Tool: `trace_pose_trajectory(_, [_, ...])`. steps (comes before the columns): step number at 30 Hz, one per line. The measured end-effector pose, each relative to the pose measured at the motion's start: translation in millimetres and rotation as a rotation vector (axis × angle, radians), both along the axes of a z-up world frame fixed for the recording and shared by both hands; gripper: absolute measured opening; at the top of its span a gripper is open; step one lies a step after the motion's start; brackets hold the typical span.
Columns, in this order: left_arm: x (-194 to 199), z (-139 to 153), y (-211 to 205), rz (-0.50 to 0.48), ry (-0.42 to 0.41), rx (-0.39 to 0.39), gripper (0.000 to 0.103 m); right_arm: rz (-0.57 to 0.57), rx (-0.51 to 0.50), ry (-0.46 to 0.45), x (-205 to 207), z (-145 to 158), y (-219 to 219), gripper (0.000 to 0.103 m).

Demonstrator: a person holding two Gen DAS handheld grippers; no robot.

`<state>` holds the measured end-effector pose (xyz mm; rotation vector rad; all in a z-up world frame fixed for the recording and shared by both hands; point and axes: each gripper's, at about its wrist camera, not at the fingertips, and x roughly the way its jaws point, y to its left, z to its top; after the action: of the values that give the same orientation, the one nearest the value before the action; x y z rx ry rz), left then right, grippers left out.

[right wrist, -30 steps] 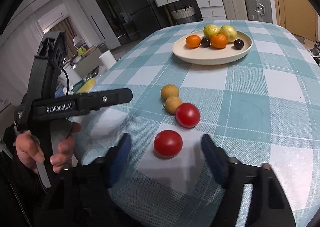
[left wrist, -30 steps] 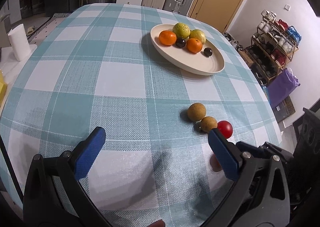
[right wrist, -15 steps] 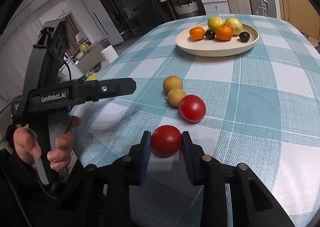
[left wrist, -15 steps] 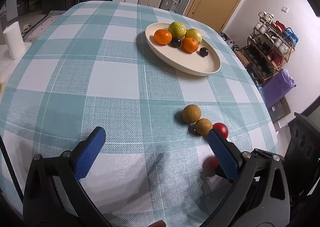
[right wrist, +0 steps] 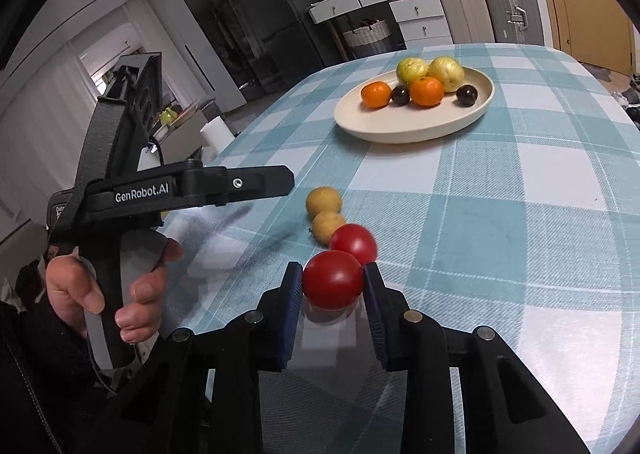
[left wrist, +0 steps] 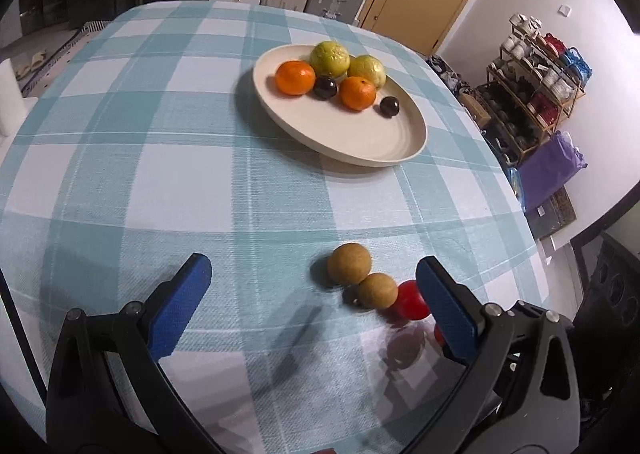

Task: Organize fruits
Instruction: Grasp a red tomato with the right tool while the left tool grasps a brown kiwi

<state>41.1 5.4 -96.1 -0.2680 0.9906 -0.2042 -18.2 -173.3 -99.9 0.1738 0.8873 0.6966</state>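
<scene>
My right gripper [right wrist: 332, 284] is shut on a red tomato [right wrist: 333, 285] and holds it just above the checked tablecloth. A second red tomato [right wrist: 354, 243] lies just beyond it, touching two tan round fruits [right wrist: 325, 203]. In the left wrist view the tan fruits [left wrist: 349, 263] and the second tomato [left wrist: 412, 300] lie near my right fingertip. My left gripper [left wrist: 314, 300] is open and empty above the cloth. A cream plate [left wrist: 360, 134] farther back holds two oranges, two green-yellow fruits and two dark plums.
The left gripper and the hand holding it [right wrist: 120, 246] fill the left of the right wrist view. A white paper roll [right wrist: 214, 132] stands off the table's left edge. Suitcases, drawers and a shelf rack [left wrist: 536, 74] stand around the table.
My right gripper closed on the near tomato and lifted it slightly off the cloth. My left gripper stayed open and drifted forward towards the tan fruits.
</scene>
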Motion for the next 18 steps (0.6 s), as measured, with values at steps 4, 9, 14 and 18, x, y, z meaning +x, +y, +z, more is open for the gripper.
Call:
trace_pose_trajectory(4, [11.1, -4.2, -4.0, -0.004, 0.034, -0.019, 0.1, -0.012, 0.009, -0.016, 4.9, 4.9, -7.6, 0.031])
trace_pose_trajectory(9, [24.7, -5.1, -11.1, -0.024, 0.073, -0.008, 0.09, -0.027, 0.034, -0.009, 13.2, 6.4, -17.2, 0.031])
trace_pose_trajectory(14, [33.0, -7.0, -22.0, -0.069, 0.142, 0.013, 0.074, -0.032, 0.049, -0.006, 19.2, 5.6, -21.8, 0.031])
trace_pose_trajectory(18, [38.2, -9.6, -28.8, -0.088, 0.164, 0.028, 0.057, -0.034, 0.066, -0.005, 22.7, 6.4, -26.1, 0.031])
